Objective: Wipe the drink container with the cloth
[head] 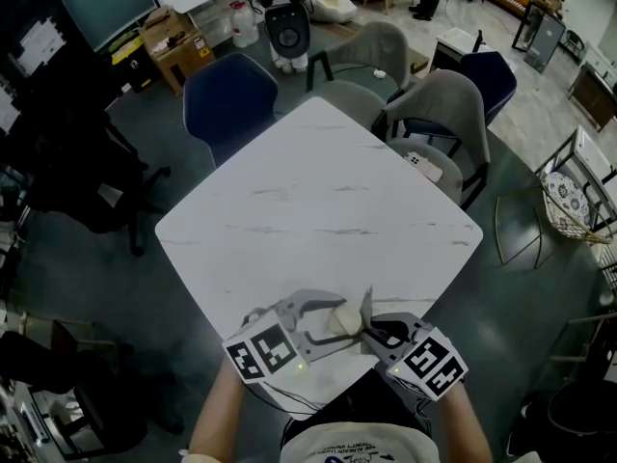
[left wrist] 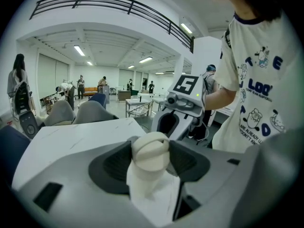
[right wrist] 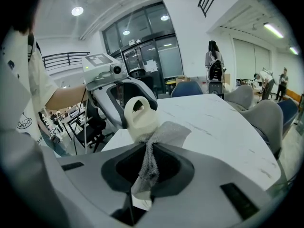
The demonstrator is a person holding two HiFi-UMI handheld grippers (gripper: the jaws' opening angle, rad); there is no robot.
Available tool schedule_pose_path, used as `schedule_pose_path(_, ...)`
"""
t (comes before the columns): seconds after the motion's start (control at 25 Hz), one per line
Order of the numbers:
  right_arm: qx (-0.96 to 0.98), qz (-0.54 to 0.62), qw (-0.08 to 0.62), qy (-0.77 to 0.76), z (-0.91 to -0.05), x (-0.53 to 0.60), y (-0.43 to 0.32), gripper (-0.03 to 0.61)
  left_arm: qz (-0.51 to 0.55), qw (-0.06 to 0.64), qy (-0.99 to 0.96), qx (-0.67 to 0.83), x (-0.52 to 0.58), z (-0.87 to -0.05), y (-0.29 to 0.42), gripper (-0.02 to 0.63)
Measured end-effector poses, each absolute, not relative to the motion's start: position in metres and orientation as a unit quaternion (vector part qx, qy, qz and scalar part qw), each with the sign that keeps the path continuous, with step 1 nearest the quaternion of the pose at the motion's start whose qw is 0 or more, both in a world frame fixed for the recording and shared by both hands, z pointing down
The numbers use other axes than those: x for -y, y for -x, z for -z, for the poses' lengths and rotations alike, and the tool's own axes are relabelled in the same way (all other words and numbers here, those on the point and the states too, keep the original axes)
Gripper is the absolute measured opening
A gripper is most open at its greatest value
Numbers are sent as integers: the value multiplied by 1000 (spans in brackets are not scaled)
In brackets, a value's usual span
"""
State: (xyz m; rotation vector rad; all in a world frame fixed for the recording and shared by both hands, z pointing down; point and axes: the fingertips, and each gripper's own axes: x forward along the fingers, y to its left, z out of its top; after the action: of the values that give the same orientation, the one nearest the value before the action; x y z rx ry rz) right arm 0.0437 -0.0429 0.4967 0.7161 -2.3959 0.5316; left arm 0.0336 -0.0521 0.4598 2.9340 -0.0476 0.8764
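Note:
My left gripper (head: 331, 322) is shut on a small cream drink container (head: 343, 318), held just above the near corner of the white marble table (head: 308, 201). In the left gripper view the container's rounded cap (left wrist: 150, 149) sits between the jaws, with the pale cloth (left wrist: 154, 191) hanging below it. My right gripper (head: 375, 333) is shut on a grey mesh cloth (head: 366, 307). In the right gripper view a twisted strand of it runs out of the jaws, and its spread end (right wrist: 167, 132) lies against the container (right wrist: 138, 115).
Grey and blue chairs (head: 229, 99) ring the far sides of the table, one grey chair (head: 445, 114) at the right. A cardboard box (head: 174, 41) and a black office chair (head: 77, 191) stand on the floor to the left. The table's near corner lies under both grippers.

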Motion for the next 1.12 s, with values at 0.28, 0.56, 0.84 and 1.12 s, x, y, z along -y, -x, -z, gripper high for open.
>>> schedule_pose_path(0.28, 891, -203, 311, -262, -517, 43, -43, 46, -285, 39, -958, 14, 51, -460, -34, 256)
schedule_pose_path(0.56, 881, -224, 320, -267, -546, 43, -45, 46, -289, 29, -957, 27, 51, -459, -34, 256)
schedule_pose_path(0.84, 874, -226, 333, -272, -569, 43, -43, 46, -290, 28, -955, 53, 51, -466, -29, 256)
schedule_pose_path(1.12, 863, -243, 329, -295, -594, 44, -42, 46, -284, 31, -956, 63, 53, -465, -29, 256)
